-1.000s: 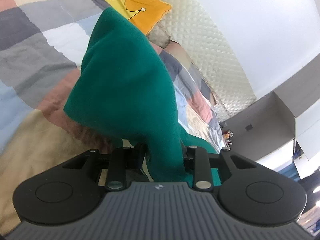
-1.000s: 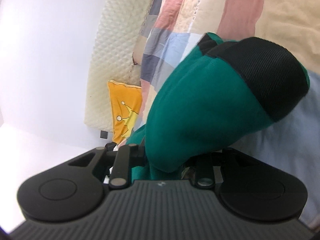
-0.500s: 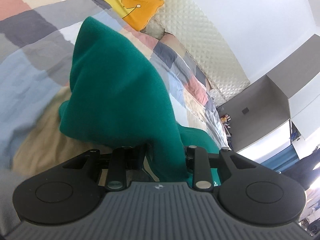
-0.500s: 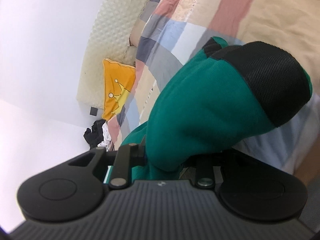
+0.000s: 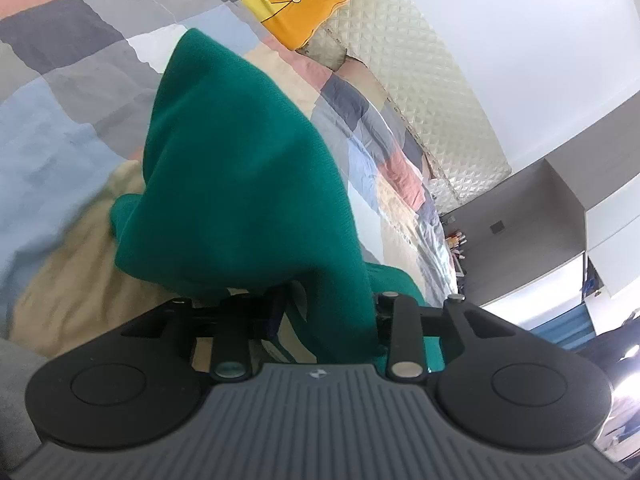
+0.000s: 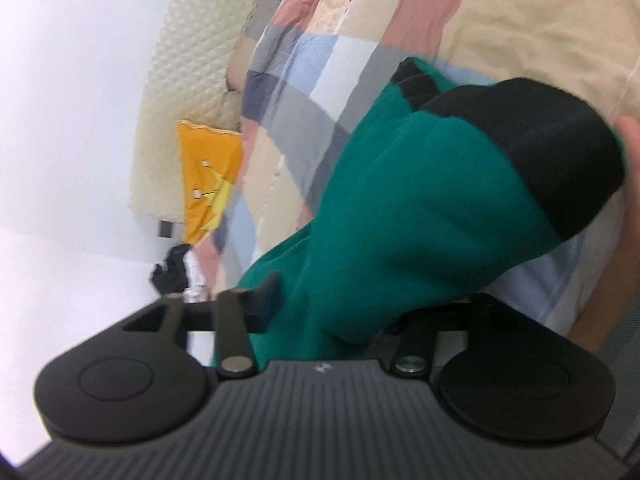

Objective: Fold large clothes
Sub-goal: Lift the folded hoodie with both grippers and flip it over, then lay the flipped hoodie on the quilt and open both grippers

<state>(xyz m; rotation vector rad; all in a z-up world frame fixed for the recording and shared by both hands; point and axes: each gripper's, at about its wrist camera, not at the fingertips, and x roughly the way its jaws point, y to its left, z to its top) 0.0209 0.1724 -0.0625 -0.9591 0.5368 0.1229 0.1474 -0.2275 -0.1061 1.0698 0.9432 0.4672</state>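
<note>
Beyond the green garment [image 5: 248, 168] an orange crown-print pillow [image 5: 288, 0] leans on a cream quilted headboard [image 5: 420, 80], which runs along the far edge of the patchwork quilt [image 5: 68, 72]; in the right wrist view the same pillow [image 6: 208, 184] sits past the garment [image 6: 400, 216], with a dark heap of clothes [image 6: 172, 276] on the floor below it. We note that bunched green cloth blocks most of each forward view and hides the fingertips. Left gripper [image 5: 320, 320]: jaws pinching a fold of the garment, which rises in a peak above the quilt. Right gripper [image 6: 332, 312]: jaws likewise clamped on green cloth, a black ribbed band [image 6: 560, 160] draped at the far end; this view is blurred. The garment hangs lifted over the quilt's beige and blue patches. White walls stand behind the headboard, and a grey cabinet [image 5: 532, 208] beyond its far end.
</note>
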